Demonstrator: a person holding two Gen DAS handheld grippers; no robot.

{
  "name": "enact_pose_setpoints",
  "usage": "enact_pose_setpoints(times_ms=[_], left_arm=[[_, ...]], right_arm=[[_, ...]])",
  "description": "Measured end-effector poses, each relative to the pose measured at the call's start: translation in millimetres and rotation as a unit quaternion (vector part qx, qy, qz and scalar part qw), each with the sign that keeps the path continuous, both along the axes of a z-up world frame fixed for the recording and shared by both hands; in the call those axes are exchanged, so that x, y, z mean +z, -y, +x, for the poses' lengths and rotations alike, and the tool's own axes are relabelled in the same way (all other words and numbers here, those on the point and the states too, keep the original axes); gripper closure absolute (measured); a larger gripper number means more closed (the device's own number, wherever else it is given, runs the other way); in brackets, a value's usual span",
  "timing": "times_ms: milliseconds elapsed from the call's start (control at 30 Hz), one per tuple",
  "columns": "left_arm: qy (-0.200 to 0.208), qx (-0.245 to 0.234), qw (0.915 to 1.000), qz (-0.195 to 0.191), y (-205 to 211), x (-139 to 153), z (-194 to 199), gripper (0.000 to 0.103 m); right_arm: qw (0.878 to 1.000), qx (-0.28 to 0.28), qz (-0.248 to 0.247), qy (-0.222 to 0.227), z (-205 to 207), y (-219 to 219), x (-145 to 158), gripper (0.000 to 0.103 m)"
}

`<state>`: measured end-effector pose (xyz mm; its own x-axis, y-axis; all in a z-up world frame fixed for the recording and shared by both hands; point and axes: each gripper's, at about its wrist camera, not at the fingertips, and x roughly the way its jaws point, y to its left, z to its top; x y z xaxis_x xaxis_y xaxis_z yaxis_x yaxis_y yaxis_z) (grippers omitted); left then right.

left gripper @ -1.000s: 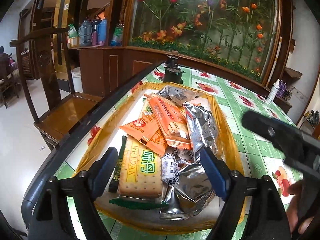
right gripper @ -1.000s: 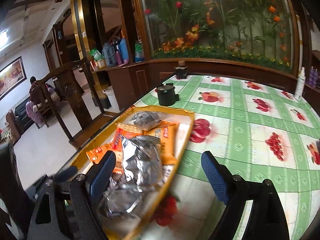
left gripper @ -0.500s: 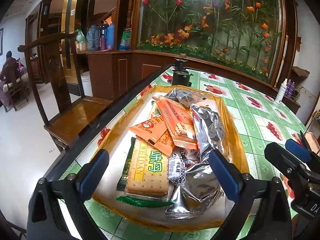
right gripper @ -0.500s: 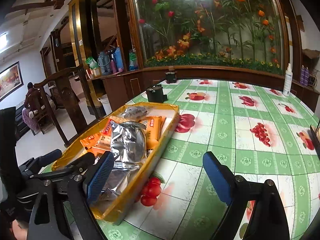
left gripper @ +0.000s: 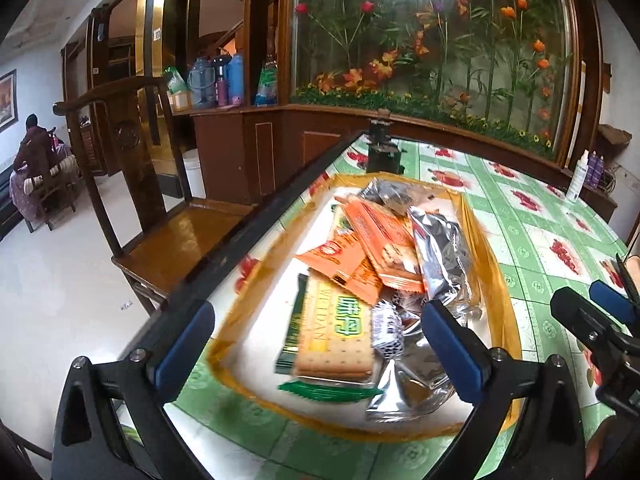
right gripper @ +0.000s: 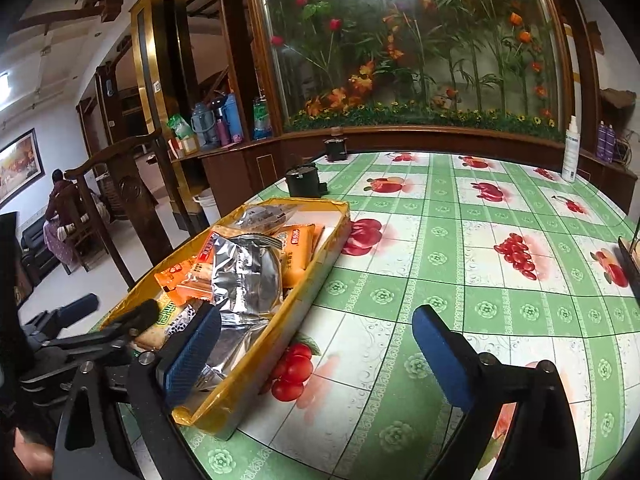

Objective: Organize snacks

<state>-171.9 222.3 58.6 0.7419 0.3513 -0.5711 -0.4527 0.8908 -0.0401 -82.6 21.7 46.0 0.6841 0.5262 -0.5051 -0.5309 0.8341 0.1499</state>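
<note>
A shallow yellow tray (left gripper: 498, 304) holds a heap of snack packets: a yellow cracker pack (left gripper: 336, 332), orange packets (left gripper: 380, 240) and silver foil bags (left gripper: 440, 252). My left gripper (left gripper: 316, 344) is open and empty, hovering above the tray's near end. My right gripper (right gripper: 316, 344) is open and empty, above the tablecloth just right of the tray (right gripper: 256, 360); its left finger overlaps the tray's near corner. The right gripper also shows at the right edge of the left wrist view (left gripper: 592, 320). The left gripper shows at the left of the right wrist view (right gripper: 88, 320).
The table has a green and white fruit-print cloth (right gripper: 480, 280). A black canister (right gripper: 304, 180) stands beyond the tray. A white spray bottle (right gripper: 570, 152) stands at the far right. A wooden chair (left gripper: 160, 208) stands beside the table's left edge.
Both grippers have drawn back and risen from the tray. The right gripper has shifted right, off the tray and over the cloth. Both stay open.
</note>
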Motion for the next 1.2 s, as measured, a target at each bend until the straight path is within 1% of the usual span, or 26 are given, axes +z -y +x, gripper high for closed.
enact_pose_setpoints(times_ms=[67, 133, 233, 333, 367, 433, 500, 533, 600, 667, 800, 933, 1200], left_arm=[[0.023, -0.002, 0.9997, 0.000, -6, 8, -13, 0.000], [0.034, 0.002, 0.9994, 0.009, -8, 15, -22, 0.000], [0.021, 0.014, 0.9989, 0.040, -8, 23, -29, 0.000], [0.026, 0.002, 0.9983, 0.052, -6, 28, -37, 0.000], [0.030, 0.002, 0.9980, 0.055, -5, 28, -41, 0.000], [0.026, 0.007, 0.9968, 0.075, -2, 28, -44, 0.000], [0.024, 0.027, 0.9951, 0.092, -2, 26, -46, 0.000], [0.020, 0.031, 0.9949, 0.093, -3, 24, -45, 0.000], [0.011, 0.037, 0.9959, 0.082, -9, 20, -43, 0.000], [-0.003, 0.053, 0.9957, 0.076, -14, 15, -38, 0.000], [-0.018, 0.075, 0.9937, 0.081, -19, 8, -36, 0.000], [-0.029, 0.079, 0.9927, 0.086, -19, 3, -32, 0.000], [-0.046, 0.073, 0.9931, 0.079, -17, -3, -25, 0.000]], right_arm=[[1.000, -0.005, 0.001, 0.007, -2, 2, 2, 0.003], [1.000, -0.008, -0.001, 0.019, -6, 2, 3, 0.001], [0.999, -0.008, -0.008, 0.045, -16, -1, 8, 0.001], [0.998, -0.004, -0.014, 0.063, -22, -3, 11, 0.001], [0.998, -0.005, -0.014, 0.065, -23, -3, 11, 0.001], [0.998, -0.006, -0.011, 0.062, -21, -3, 11, 0.001], [0.998, -0.006, -0.011, 0.058, -19, -2, 10, 0.001], [0.998, -0.006, -0.012, 0.057, -19, -2, 10, 0.001], [0.998, -0.004, -0.012, 0.060, -20, -3, 11, 0.001], [0.998, -0.001, -0.012, 0.061, -21, -4, 12, 0.001], [0.998, 0.004, -0.015, 0.061, -23, -6, 11, 0.001], [0.998, 0.007, -0.018, 0.062, -23, -8, 11, 0.001], [0.998, 0.009, -0.020, 0.064, -24, -9, 11, 0.001]])
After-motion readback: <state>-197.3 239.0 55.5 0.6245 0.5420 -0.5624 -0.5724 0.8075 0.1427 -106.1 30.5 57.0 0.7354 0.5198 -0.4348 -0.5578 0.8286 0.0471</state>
